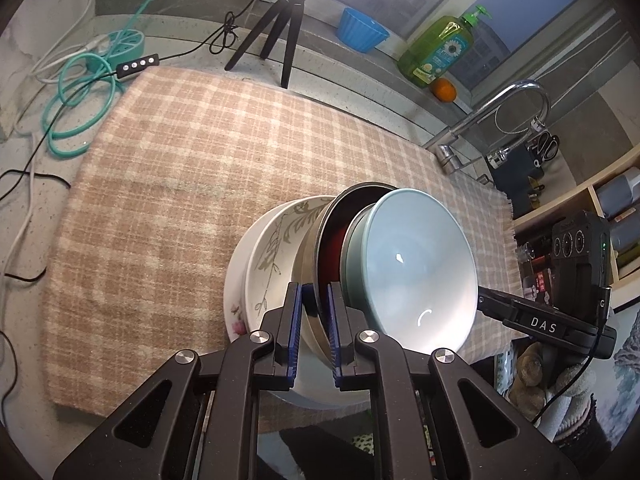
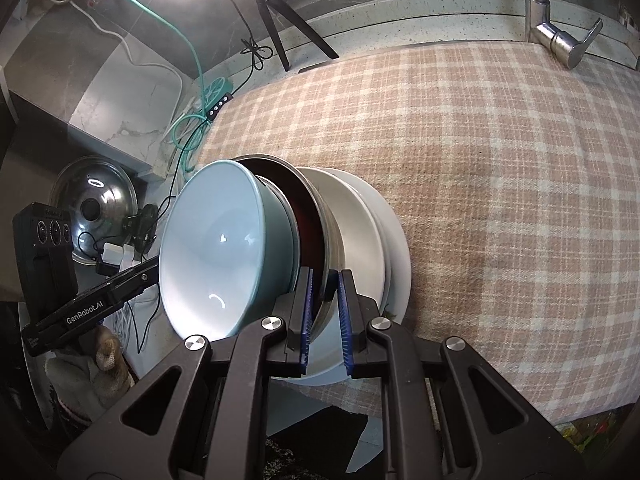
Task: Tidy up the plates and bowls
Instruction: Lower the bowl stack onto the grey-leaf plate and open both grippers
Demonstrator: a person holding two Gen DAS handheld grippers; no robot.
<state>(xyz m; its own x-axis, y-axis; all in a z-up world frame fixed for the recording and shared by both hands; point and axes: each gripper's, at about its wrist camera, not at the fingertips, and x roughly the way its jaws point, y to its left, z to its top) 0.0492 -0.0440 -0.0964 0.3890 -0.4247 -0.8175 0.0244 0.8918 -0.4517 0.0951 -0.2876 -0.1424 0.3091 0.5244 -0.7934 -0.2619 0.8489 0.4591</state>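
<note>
1. The checked cloth covering the worktop lies bare across its middle and toward the back edge: open passage.
2. A stack of bowls crowds the front edge.
3. A tripod blocks the back edge.
4. Cables clutter the back left corner.
5. A tap rises at the right edge.

My pale blue bowl sits tipped on edge, nested in a steel-rimmed dark bowl with a red inside. That one leans inside a white bowl with a grey leaf print. White bowl rests on a white plate, flat on the plaid cloth, near its front edge.
</note>
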